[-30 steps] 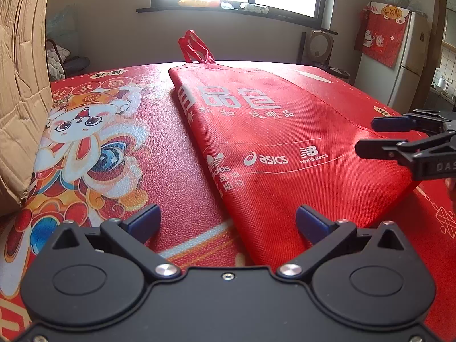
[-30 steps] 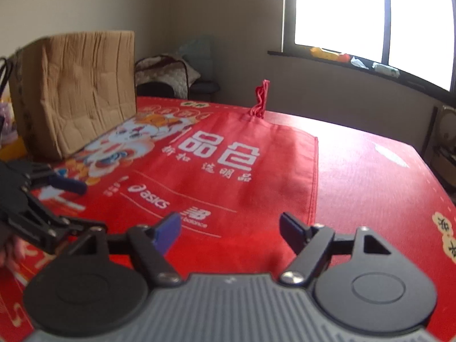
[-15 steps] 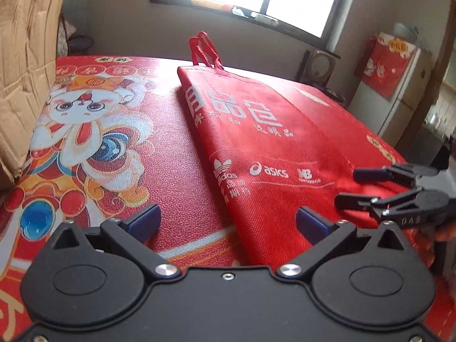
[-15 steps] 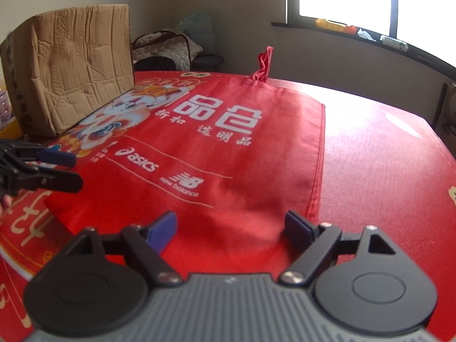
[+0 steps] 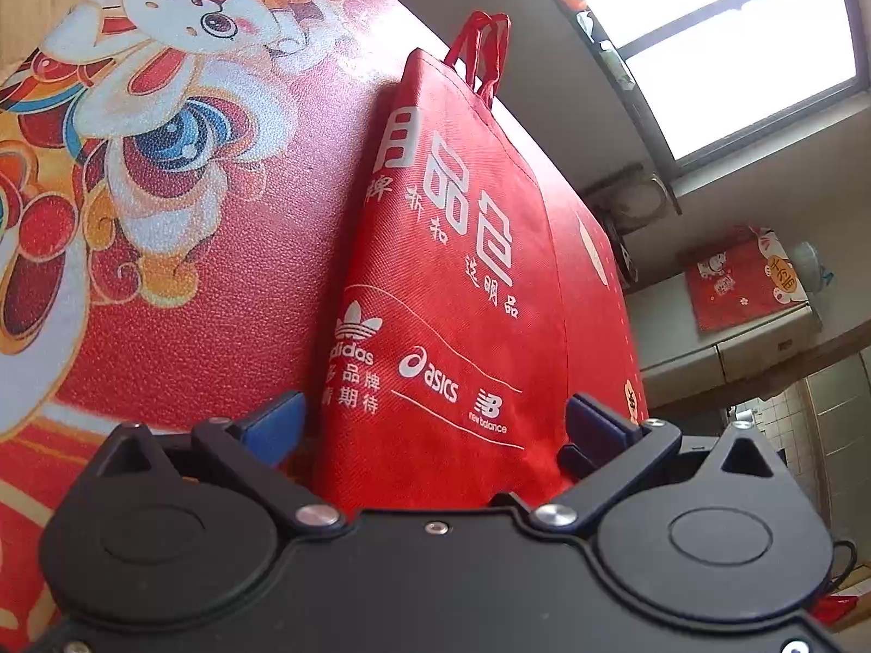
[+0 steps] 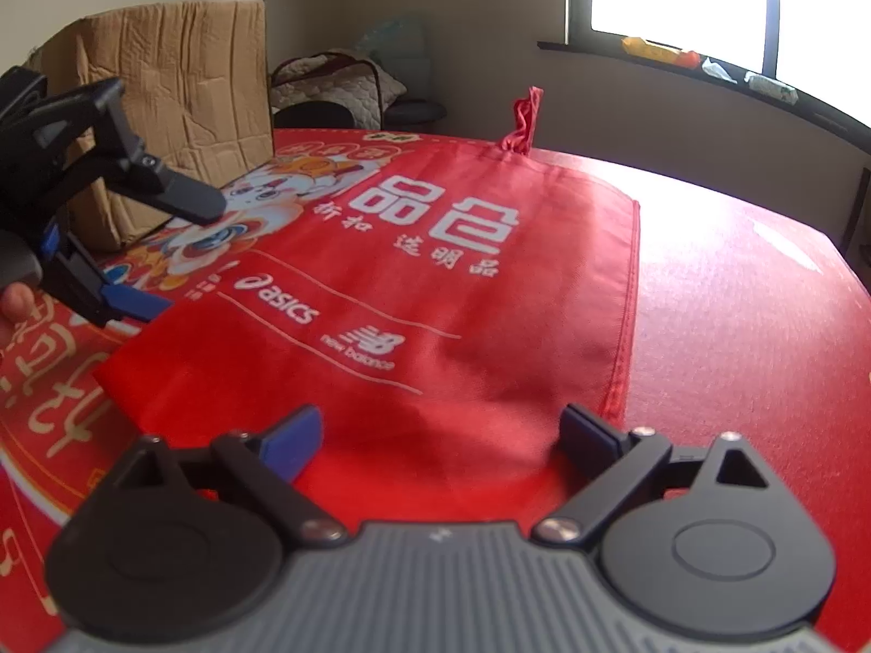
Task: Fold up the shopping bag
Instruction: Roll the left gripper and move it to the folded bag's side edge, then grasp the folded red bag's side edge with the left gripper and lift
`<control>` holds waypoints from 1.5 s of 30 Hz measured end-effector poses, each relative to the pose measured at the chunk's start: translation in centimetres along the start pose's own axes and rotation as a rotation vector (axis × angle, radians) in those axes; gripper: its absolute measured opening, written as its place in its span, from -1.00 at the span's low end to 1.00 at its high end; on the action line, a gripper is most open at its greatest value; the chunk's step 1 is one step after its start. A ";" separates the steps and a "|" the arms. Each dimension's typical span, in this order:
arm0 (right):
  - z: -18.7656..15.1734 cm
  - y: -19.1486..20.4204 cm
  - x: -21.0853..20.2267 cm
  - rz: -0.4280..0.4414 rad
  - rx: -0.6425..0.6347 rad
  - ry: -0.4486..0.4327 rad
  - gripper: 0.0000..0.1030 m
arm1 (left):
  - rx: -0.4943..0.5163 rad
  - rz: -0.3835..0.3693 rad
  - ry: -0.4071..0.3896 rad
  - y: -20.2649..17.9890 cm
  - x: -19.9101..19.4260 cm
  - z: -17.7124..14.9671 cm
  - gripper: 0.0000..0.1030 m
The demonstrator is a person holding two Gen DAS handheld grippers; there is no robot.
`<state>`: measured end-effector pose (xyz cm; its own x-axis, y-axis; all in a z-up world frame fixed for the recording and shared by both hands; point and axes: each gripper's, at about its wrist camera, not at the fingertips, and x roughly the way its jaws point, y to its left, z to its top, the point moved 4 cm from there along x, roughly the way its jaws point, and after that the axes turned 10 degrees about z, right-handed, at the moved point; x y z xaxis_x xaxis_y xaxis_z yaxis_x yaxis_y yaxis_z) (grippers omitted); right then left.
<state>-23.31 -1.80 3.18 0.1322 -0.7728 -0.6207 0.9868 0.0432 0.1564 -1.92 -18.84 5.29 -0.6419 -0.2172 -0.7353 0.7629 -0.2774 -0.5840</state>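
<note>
Up close, the right gripper (image 6: 438, 432) has its jaws opening, spread wide over the near edge of the shopping bag (image 6: 435, 294) without pinching it. Its own view alone shows the left gripper (image 6: 163, 250) at the bag's near left corner, jaws apart, one finger above the cloth and one at the table. The left wrist view alone shows a fridge (image 5: 762, 321) far right. Flat on the red printed tablecloth (image 6: 735, 315), the bag runs lengthwise from near to far, handles (image 6: 525, 117) at the far end. Whether the cardboard box (image 6: 179, 98), far left, holds anything cannot be told.
</note>
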 end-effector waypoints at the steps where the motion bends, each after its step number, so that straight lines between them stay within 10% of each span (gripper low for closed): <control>1: 0.0 0.0 0.0 0.001 -0.002 0.001 0.92 | 0.006 0.011 -0.006 -0.4 0.1 -0.3 0.98; 12: 0.2 0.0 0.2 -0.002 0.017 -0.003 0.98 | 0.293 0.209 -0.095 -2.7 0.5 -1.8 0.01; 19: 0.2 -0.2 -0.4 0.035 0.052 -0.038 0.98 | 0.533 0.414 -0.197 -5.0 0.7 -4.4 -0.13; 25: 0.3 -0.9 -2.0 0.097 0.117 -0.114 0.98 | 0.505 0.410 -0.235 -5.6 -0.7 -4.3 -0.66; 35: 1.2 -1.8 -4.5 0.174 0.180 -0.226 0.98 | 0.355 0.575 -0.460 -5.3 -5.5 -5.7 -0.69; 41: 1.1 0.5 -5.4 0.353 0.092 -0.230 0.98 | 0.275 0.560 -0.319 -2.7 -6.0 -8.8 -0.69; 43: 1.1 1.3 -6.1 0.396 0.060 -0.253 0.90 | 0.247 0.532 -0.282 -2.1 -6.0 -9.7 -0.68; 45: 1.3 1.9 -6.7 0.390 0.036 -0.286 0.07 | 0.248 0.501 -0.282 -2.1 -6.3 -10.6 -0.68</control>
<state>-22.46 2.62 8.58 0.4556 -0.8465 -0.2755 0.8641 0.3462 0.3653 1.34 -7.02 7.51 -0.2327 -0.6063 -0.7604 0.9575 -0.2797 -0.0701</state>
